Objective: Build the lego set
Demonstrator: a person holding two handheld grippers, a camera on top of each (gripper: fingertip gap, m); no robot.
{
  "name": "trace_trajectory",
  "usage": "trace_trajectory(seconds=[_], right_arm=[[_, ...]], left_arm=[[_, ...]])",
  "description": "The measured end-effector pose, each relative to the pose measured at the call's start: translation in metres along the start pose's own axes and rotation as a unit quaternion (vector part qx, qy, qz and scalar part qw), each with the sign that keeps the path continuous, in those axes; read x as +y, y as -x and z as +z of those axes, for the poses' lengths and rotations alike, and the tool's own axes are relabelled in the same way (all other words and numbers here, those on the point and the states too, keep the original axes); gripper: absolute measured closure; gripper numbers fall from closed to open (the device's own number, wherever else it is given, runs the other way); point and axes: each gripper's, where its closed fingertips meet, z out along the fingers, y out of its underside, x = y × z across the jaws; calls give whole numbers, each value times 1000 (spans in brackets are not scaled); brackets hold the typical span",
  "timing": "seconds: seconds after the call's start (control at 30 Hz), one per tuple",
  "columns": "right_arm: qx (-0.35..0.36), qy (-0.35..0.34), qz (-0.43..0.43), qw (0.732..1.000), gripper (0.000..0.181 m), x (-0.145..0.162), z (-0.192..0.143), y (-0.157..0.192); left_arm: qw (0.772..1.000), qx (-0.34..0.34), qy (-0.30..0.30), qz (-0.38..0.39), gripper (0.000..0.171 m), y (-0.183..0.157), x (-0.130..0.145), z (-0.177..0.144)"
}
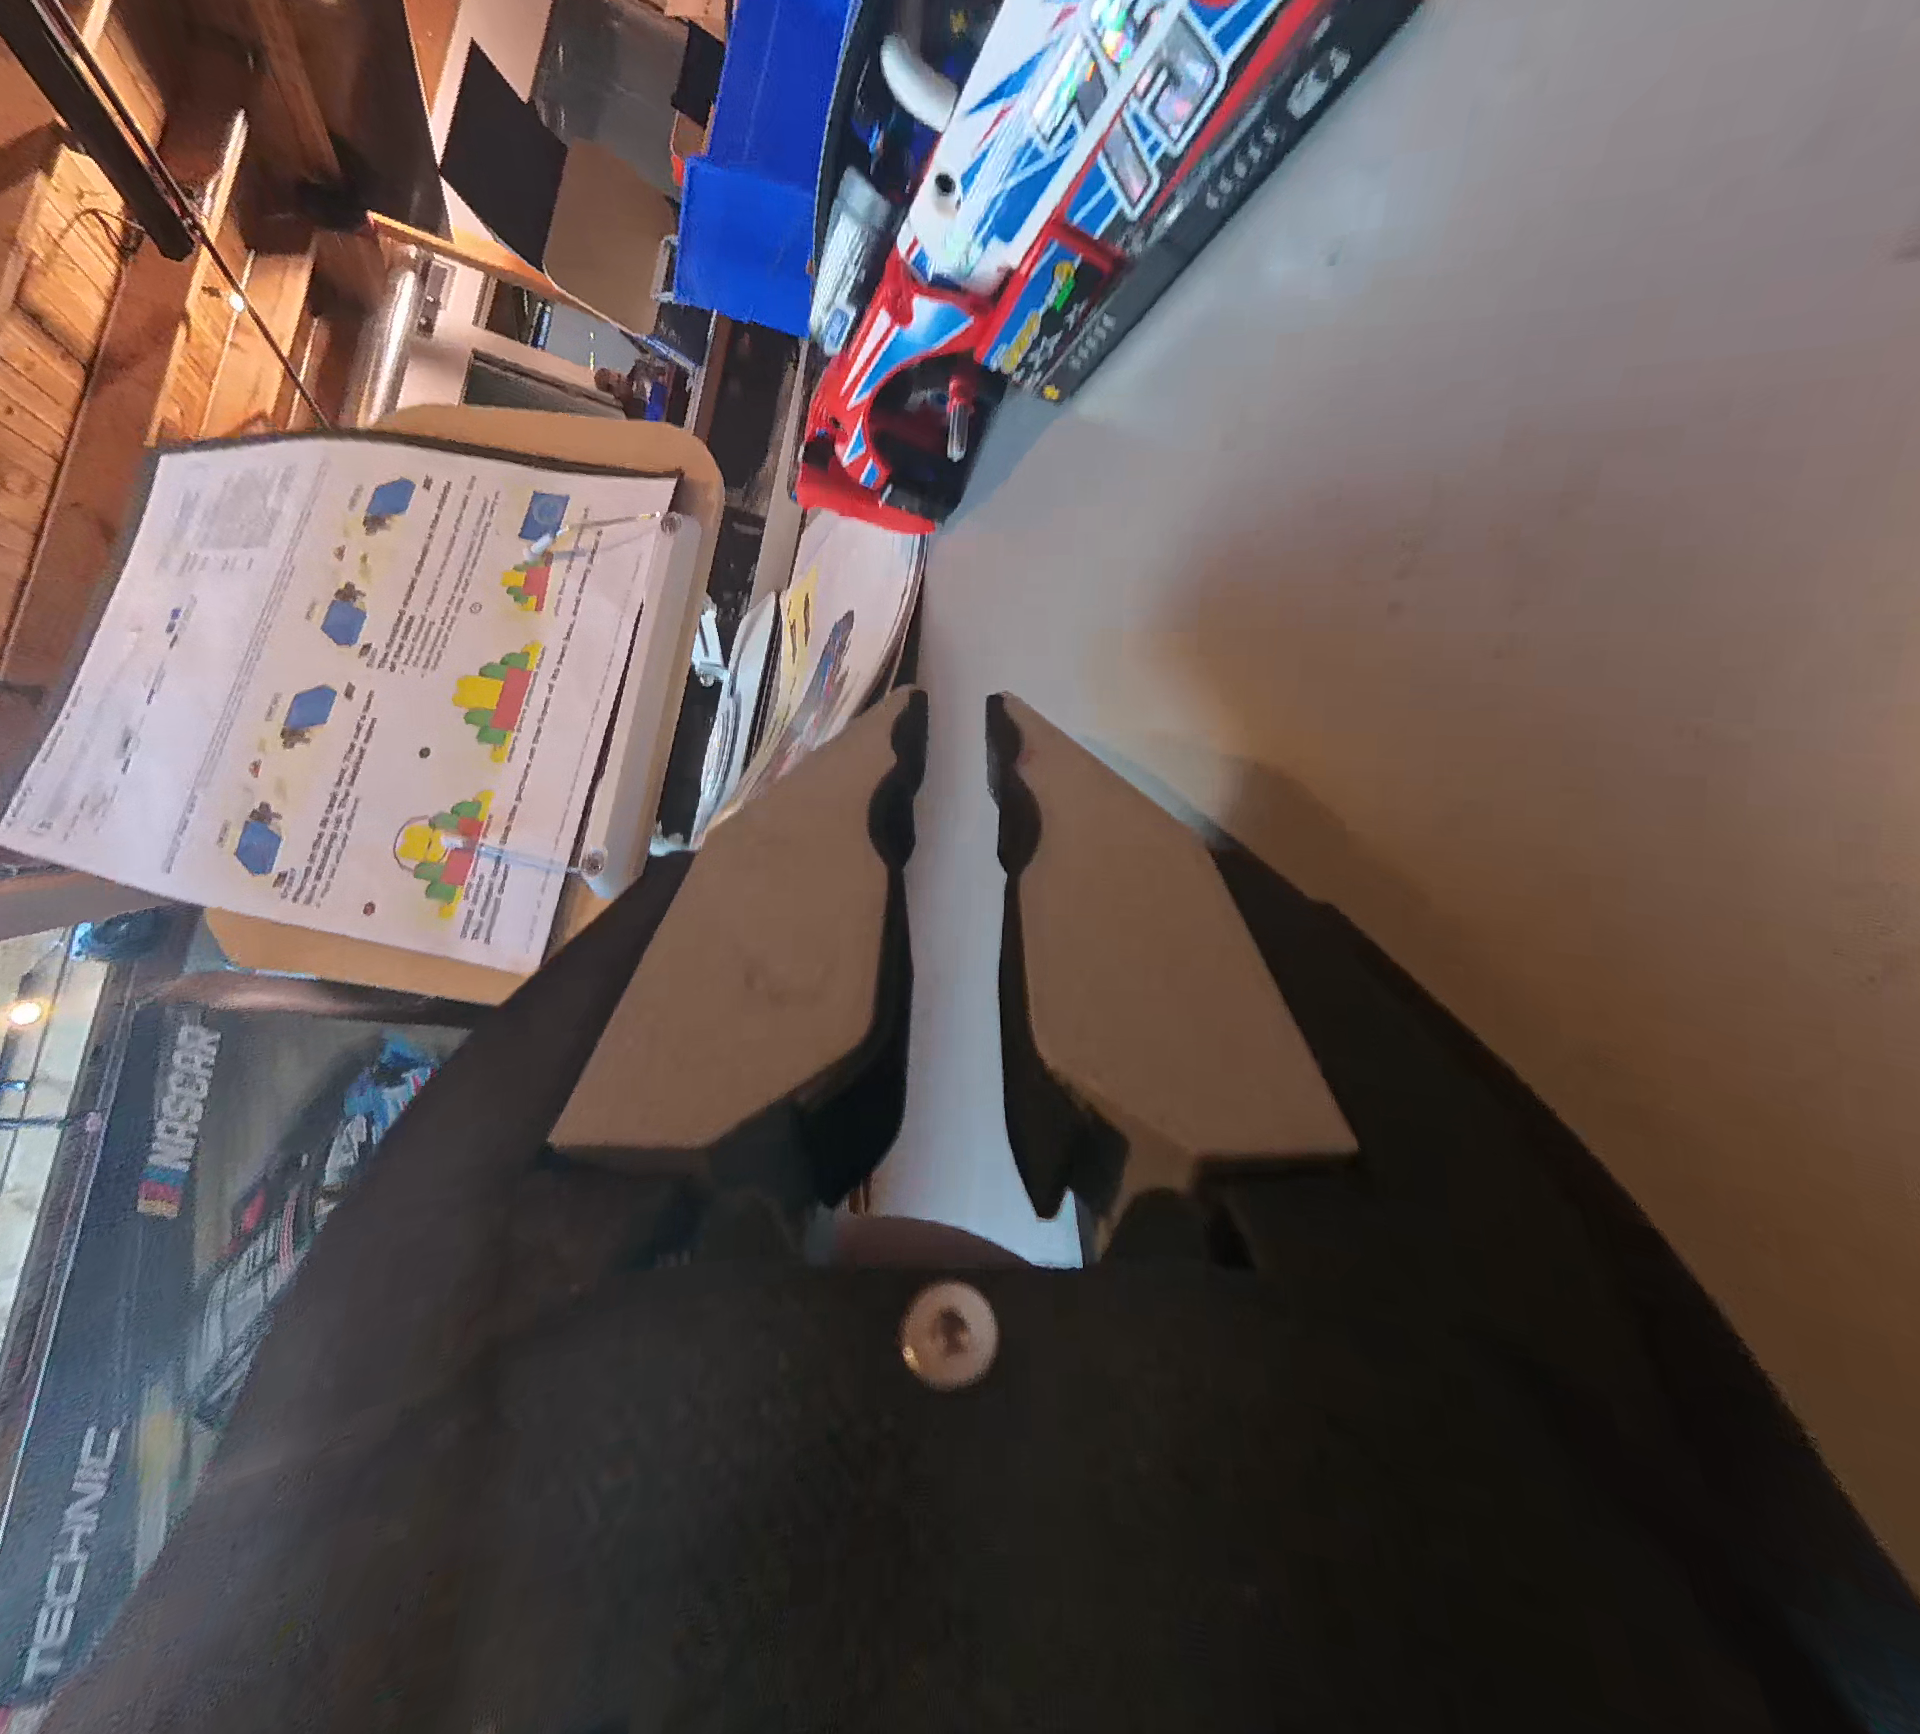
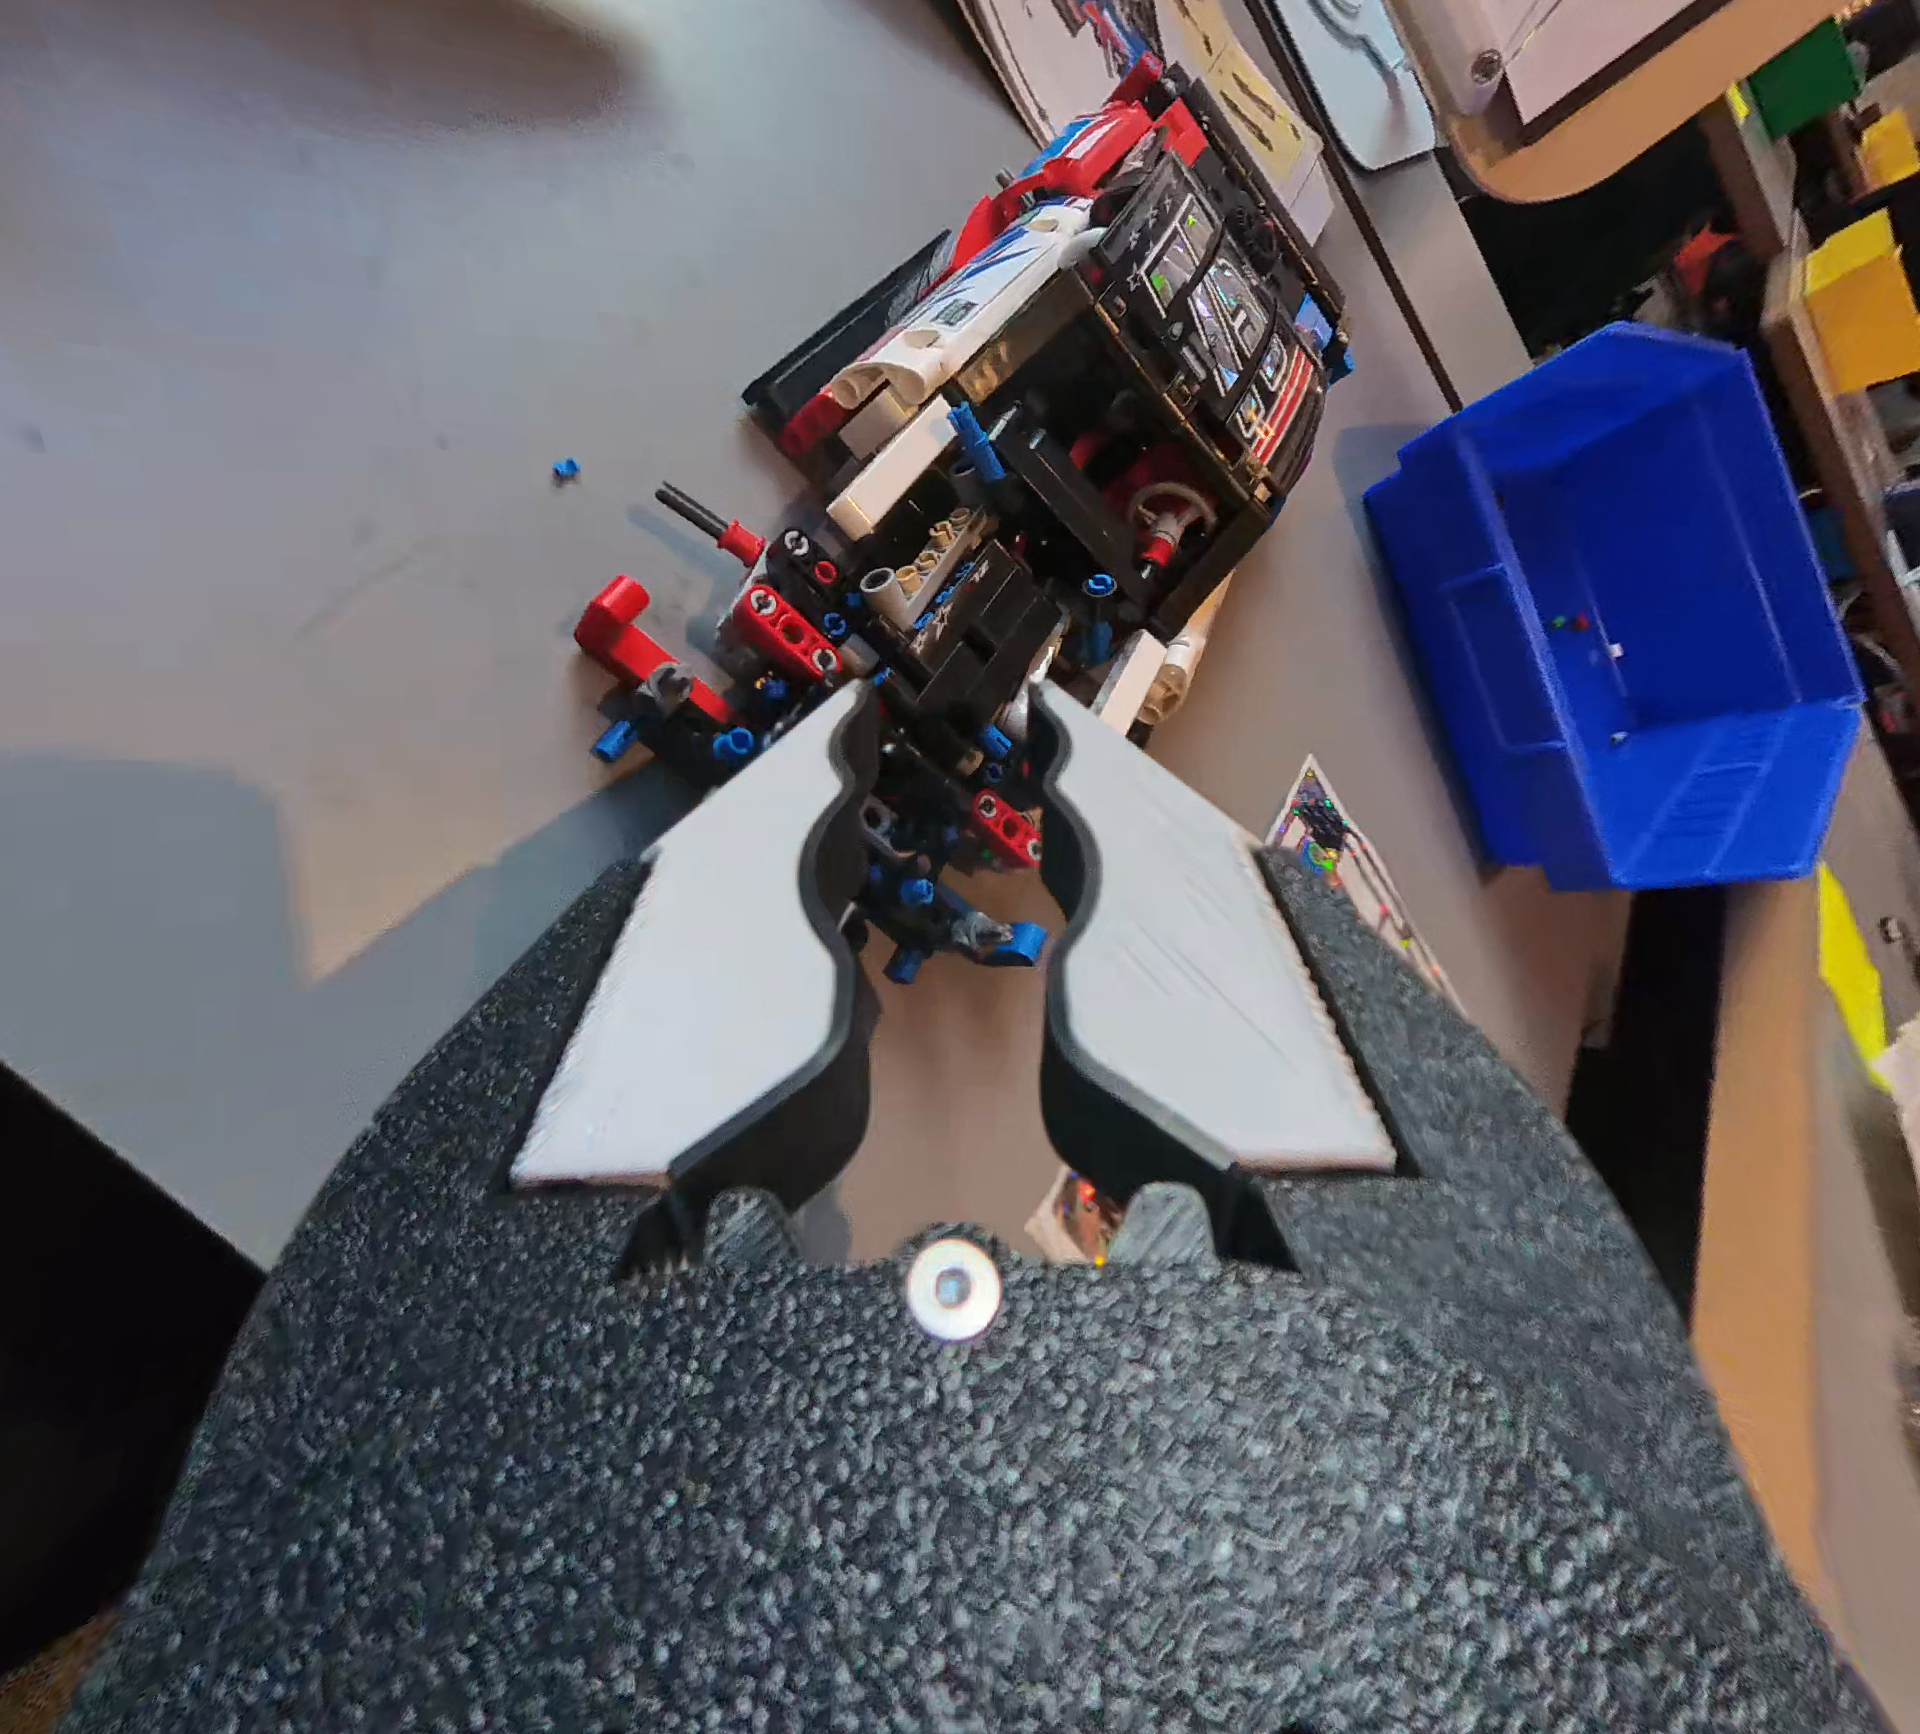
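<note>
- Most of the lego car (image 2: 1049,437) looks assembled: its shell of red, white and blue panels and a black cabin with shiny stickers is in place on the grey counter (image 2: 312,230).
- One end is unfinished, I judge: an open frame of black beams studded with blue pins and red perforated pieces is exposed nearest the right gripper (image 2: 951,718).
- Loose parts lie just beside that end: a red L-shaped beam (image 2: 634,640), a black axle (image 2: 691,508) and, farther off, a tiny blue pin (image 2: 565,469).
- The right gripper is spread wide with nothing held, its tips either side of the open frame; I cannot tell whether they touch it.
- The left gripper (image 1: 954,713) is slightly parted and empty, hovering over bare counter, well apart from the car, which shows at upper right in its view.
- The fingers (image 2: 717,978) have flat pale faces, wavy black inner edges and sit in a grainy black body.
- A blue plastic bin (image 2: 1621,604) holds only a few specks, so few parts seem left there.
</note>
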Motion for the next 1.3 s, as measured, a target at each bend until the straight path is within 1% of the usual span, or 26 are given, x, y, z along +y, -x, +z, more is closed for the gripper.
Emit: trace_trajectory(seconds=[0.07, 0.2, 0.33, 0.5, 0.57, 0.63, 0.7, 0.73, 0.8, 0.83, 0.87, 0.93, 1.07, 1.17, 1.23, 1.3], right_arm=[[3, 7, -33, 999, 155, 2, -3, -3], [-20, 17, -90, 996, 155, 5, -10, 0], [-19, 24, -158, 987, 156, 7, -2, 1], [-62, 16, -160, 985, 157, 5, 0, 2], [-56, 18, -160, 985, 160, 6, -1, -6], [-66, 7, -118, 991, 162, 4, -3, -9], [-76, -2, -34, 997, 161, 1, -2, -12], [-79, -2, 15, 997, 158, 0, -1, -14], [-113, -18, 141, 983, 148, -7, -5, -10], [-126, -24, 193, 973, 146, -11, -9, -7], [-130, -28, 228, 965, 146, -13, -12, -5], [-119, -22, 260, 958, 149, -11, -13, 1], [-82, 12, 275, 958, 143, 3, -1, 7], [-80, 17, 312, 947, 143, 4, 4, 6], [-76, 16, 338, 938, 149, 4, 6, 5], [-76, 18, 358, 931, 150, 4, 7, 8]], left_arm=[[1000, 3, -5, 3, 163, -3, -9, 6], [1000, 7, -16, 6, 163, -7, -24, 17], [1000, 11, -25, 3, 163, -8, -33, 22], [999, 16, -32, -4, 163, -9, -38, 25], [999, 18, -36, -7, 163, -8, -39, 24], [999, 20, -39, -12, 163, -8, -39, 23], [999, 23, -41, -22, 163, -7, -40, 24], [998, 24, -43, -27, 163, -6, -40, 24], [998, 26, -45, -29, 163, -6, -42, 24], [998, 26, -47, -26, 163, -7, -42, 24], [998, 27, -49, -22, 163, -8, -43, 23], [998, 30, -54, -18, 163, -9, -45, 23], [997, 33, -58, -32, 163, -7, -46, 22], [997, 31, -60, -39, 163, -5, -46, 22], [997, 33, -59, -40, 163, -5, -46, 22], [997, 34, -57, -38, 163, -6, -45, 22]])
